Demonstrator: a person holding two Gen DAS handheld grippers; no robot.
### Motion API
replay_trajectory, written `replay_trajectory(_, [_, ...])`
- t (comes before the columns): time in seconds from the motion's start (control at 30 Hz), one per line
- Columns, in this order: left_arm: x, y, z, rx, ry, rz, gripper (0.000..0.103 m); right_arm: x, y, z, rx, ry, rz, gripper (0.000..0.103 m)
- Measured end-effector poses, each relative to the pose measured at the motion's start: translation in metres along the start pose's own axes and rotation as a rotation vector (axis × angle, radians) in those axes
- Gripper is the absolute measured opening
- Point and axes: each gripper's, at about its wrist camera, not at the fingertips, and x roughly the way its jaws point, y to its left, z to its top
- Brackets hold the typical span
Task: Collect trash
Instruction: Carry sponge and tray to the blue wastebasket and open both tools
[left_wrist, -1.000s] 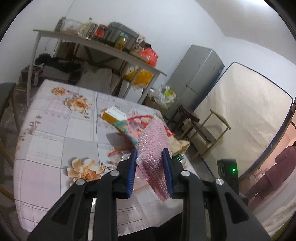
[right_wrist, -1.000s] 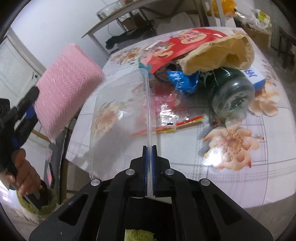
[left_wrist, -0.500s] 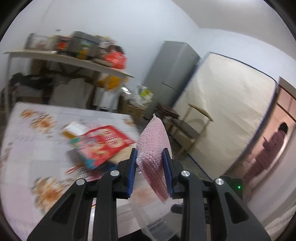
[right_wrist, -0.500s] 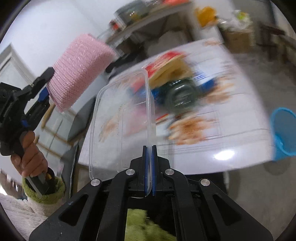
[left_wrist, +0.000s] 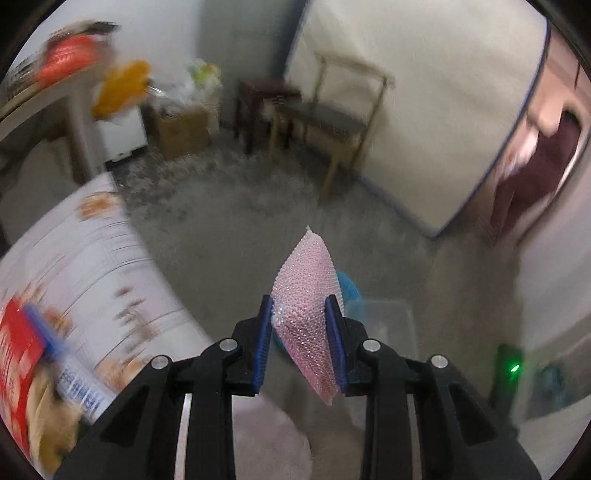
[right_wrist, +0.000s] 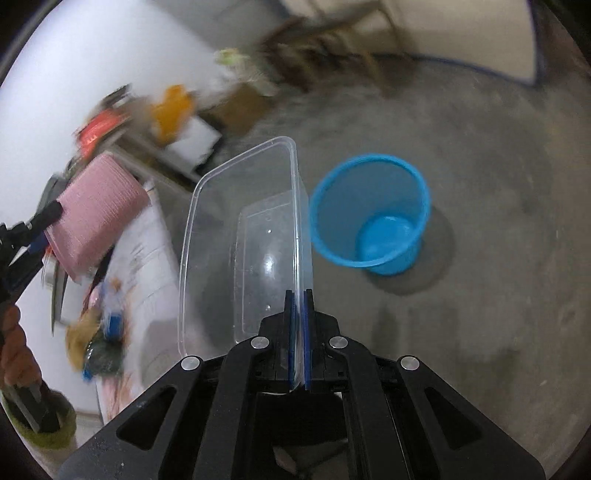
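My left gripper (left_wrist: 300, 332) is shut on a pink bubble-wrap pouch (left_wrist: 306, 295), which sticks up between the blue pads. In the right wrist view the same pouch (right_wrist: 98, 210) shows at the left, with the left gripper (right_wrist: 40, 229) clamped on it. My right gripper (right_wrist: 299, 317) is shut on the rim of a clear plastic container (right_wrist: 240, 236), held on edge above the floor. A blue bin (right_wrist: 373, 214) stands open on the grey floor just right of the container. In the left wrist view the bin (left_wrist: 349, 291) peeks out behind the pouch.
The table with the flowered cloth (left_wrist: 85, 258) lies at the left, carrying a red packet (left_wrist: 16, 350) and other litter (right_wrist: 99, 343). A wooden chair (left_wrist: 328, 114), a cardboard box (left_wrist: 181, 129) and a mattress against the wall (left_wrist: 424, 92) stand beyond. A person (left_wrist: 535, 158) is at the far right.
Both grippers have swung away from the table to the right and tilted down toward the floor, each keeping its load. The blue bin has come into view below them.
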Motion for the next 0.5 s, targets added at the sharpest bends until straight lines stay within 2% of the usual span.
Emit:
replay_trajectory(0.13, [0.124,-0.021,0.019,0.027,0.202,0.045,0.028,0.056,-0.040,0.039,0.128,0.062,-0.018,0.002])
replay_trajectory(0.2, [0.167,-0.023,0.022,0.019,0.253,0.076,0.028,0.086,-0.057,0.061,0.187,0.085,-0.041,0.003])
replay_trajectory(0.3, [0.220,-0.025,0.024,-0.009,0.315,0.095,0.029,0.108,-0.071,0.077,0.231,0.089,-0.059,0.003])
replay_trajectory(0.37, [0.244,-0.024,0.027,-0.025,0.346,0.091,0.035,0.122,-0.082,0.086,0.258,0.082,-0.064,0.012])
replay_trajectory(0.4, [0.253,-0.024,0.029,-0.028,0.357,0.102,0.047,0.123,-0.087,0.092,0.272,0.077,-0.071,0.019])
replay_trajectory(0.43, [0.257,-0.023,0.029,-0.034,0.357,0.115,0.062,0.127,-0.089,0.097,0.282,0.072,-0.075,0.040])
replay_trajectory(0.47, [0.259,-0.021,0.031,-0.041,0.350,0.123,0.066,0.130,-0.091,0.102,0.282,0.065,-0.086,0.050])
replay_trajectory(0.5, [0.257,-0.022,0.030,-0.046,0.337,0.124,0.068,0.133,-0.093,0.105,0.277,0.052,-0.121,0.050])
